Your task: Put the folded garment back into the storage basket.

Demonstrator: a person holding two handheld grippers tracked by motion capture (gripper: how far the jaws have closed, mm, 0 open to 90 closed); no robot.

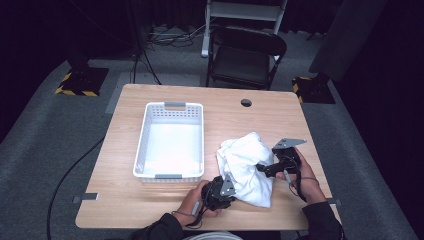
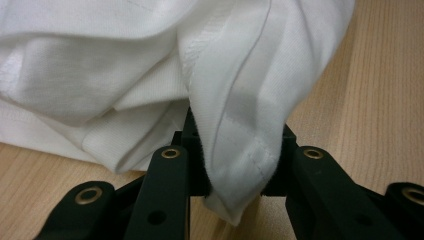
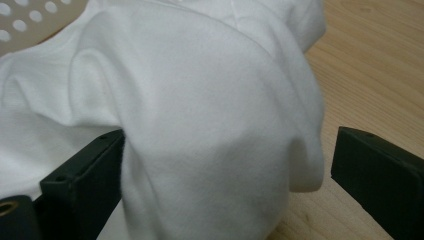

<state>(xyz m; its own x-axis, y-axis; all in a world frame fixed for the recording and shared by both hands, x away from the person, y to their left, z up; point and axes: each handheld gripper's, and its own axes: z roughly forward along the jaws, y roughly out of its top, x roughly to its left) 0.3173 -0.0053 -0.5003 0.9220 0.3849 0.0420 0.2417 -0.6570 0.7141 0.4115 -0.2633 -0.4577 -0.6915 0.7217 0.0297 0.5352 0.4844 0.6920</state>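
A crumpled white cloth (image 1: pixel 247 162) lies on the wooden table (image 1: pixel 150 200), right of centre. My left gripper (image 1: pixel 234 186) comes in from the near side at the cloth's lower left edge. In the left gripper view it (image 2: pixel 232 150) is shut on a hanging fold of the cloth's hem (image 2: pixel 240 170). My right gripper (image 1: pixel 261 169) reaches in from the right. In the right gripper view it (image 3: pixel 225 165) stands open around a bulge of the cloth (image 3: pixel 210 125). The left jaw touches the fabric and the right jaw stands apart from it.
A white perforated plastic basket (image 1: pixel 141 150) stands empty left of the cloth, and its wall (image 3: pixel 20 20) appears behind the cloth. A cable hole (image 1: pixel 246 102) sits near the table's far edge. A black folding chair (image 1: pixel 247 55) stands beyond the table.
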